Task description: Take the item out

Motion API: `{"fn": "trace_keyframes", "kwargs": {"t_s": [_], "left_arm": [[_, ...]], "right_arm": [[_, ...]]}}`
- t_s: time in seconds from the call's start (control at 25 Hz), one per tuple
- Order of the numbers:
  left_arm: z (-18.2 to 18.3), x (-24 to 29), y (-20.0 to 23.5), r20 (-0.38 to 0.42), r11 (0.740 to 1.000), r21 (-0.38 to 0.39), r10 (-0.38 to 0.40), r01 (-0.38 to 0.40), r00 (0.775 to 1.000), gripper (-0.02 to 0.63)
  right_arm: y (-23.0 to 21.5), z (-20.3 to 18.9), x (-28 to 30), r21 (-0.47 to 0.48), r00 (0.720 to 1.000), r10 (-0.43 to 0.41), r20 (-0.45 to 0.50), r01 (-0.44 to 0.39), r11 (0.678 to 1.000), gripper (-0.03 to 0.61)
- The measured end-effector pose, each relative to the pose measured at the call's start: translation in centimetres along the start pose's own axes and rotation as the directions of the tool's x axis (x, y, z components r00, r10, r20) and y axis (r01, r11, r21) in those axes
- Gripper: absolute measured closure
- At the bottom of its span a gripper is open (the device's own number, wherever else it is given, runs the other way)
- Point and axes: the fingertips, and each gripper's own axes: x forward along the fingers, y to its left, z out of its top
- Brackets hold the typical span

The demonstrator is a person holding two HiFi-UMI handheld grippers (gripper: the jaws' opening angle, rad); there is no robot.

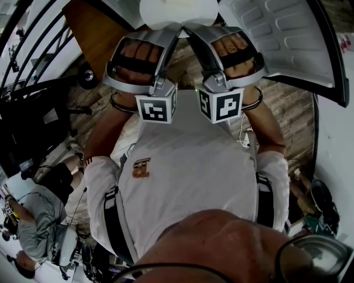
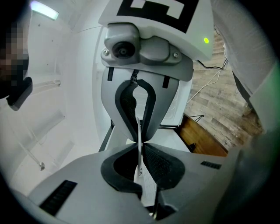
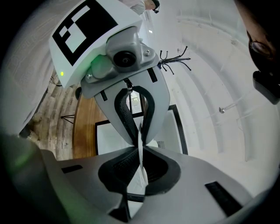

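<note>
In the head view both grippers are raised in front of my chest, tips meeting under a thin white sheet-like item point(image 1: 178, 12) at the top edge. The left gripper point(image 1: 170, 34) and right gripper point(image 1: 188, 33) face each other. In the left gripper view my left gripper point(image 2: 140, 151) is shut on the white sheet's edge point(image 2: 139, 131), with the right gripper's fingers point(image 2: 151, 109) clamped on it from the opposite side. The right gripper view mirrors this: the right gripper point(image 3: 141, 153) is pinched on the sheet point(image 3: 140, 135).
A brown wooden tabletop point(image 1: 97, 33) lies at upper left. A white ribbed door panel point(image 1: 282, 38) is at upper right. A seated person point(image 1: 38, 221) is at lower left. Wood-plank floor point(image 1: 287, 110) with cables lies below. A black-framed white panel point(image 3: 109, 140) shows behind the jaws.
</note>
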Motion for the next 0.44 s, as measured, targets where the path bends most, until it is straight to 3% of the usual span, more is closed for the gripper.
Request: {"fn": "trace_keyframes", "kwargs": {"t_s": [0.44], "left_arm": [[-0.1, -0.5, -0.8, 0.006, 1.0, 0.001, -0.006, 0.006, 1.0, 0.58]], "right_arm": [[0.6, 0.5, -0.2, 0.002, 1.0, -0.001, -0.003, 0.001, 1.0, 0.537]]}}
